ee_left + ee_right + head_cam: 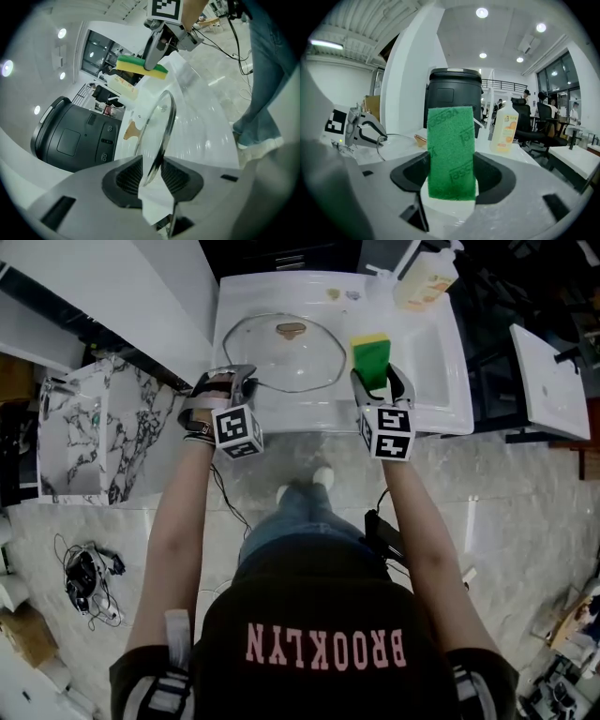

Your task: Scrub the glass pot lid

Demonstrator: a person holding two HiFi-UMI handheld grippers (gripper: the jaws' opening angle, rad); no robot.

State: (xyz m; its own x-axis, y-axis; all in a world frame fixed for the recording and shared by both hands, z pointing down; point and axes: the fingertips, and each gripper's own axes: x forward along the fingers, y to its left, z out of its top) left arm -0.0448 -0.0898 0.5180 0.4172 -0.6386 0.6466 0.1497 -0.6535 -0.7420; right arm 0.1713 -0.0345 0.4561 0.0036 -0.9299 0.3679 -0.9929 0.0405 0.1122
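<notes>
- Left gripper (pixel 242 385): fingers (pixel 125 177) narrow, pinching near rim of round clear glass pot lid (pixel 281 354).
- Lid: lies in left part of white moulded sink (pixel 441 381), bronze-coloured knob (pixel 291 330) upward. Cannot tell whether near edge is lifted.
- Judged stiff, fragile, fairly heavy, slippery once wet. Metal rim band is soundest hold; thin purchase, may pivot under scrubbing.
- Right gripper (pixel 375 382): fingers clamped on green-and-yellow sponge (pixel 370 357), soft and light, just beside lid, apart.
- Pale soap bottle (pixel 424 279): rear right, upright.
</notes>
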